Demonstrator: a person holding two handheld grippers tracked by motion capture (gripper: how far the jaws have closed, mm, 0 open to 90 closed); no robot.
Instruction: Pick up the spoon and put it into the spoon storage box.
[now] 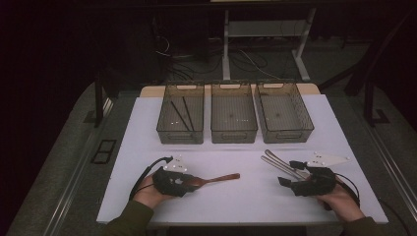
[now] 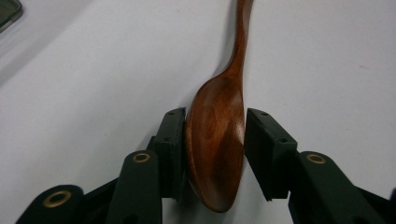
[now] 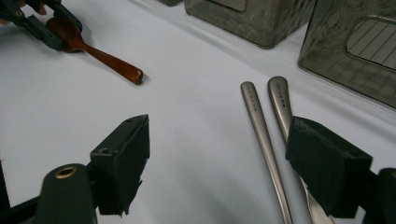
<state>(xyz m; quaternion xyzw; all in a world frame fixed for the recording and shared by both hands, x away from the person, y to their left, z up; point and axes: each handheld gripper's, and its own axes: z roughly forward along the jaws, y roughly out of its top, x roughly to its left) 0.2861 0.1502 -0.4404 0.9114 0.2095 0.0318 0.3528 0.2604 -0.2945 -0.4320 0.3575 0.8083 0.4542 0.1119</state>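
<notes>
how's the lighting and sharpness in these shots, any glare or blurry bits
High view: dim, the room behind near black, the white table lit, the three bins soft. Left gripper view: bright, the wooden spoon sharp with a soft sheen. Right gripper view: the metal handles catch light, near jaws slightly blurred.

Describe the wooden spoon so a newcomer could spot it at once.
Start at the white table, on the near side in front of the three grey bins. At its left, the left claw sits around the bowl of the spoon, whose handle points toward the two steel utensils on the right. It is the one reddish-brown wooden piece; the others are silver metal.
</notes>
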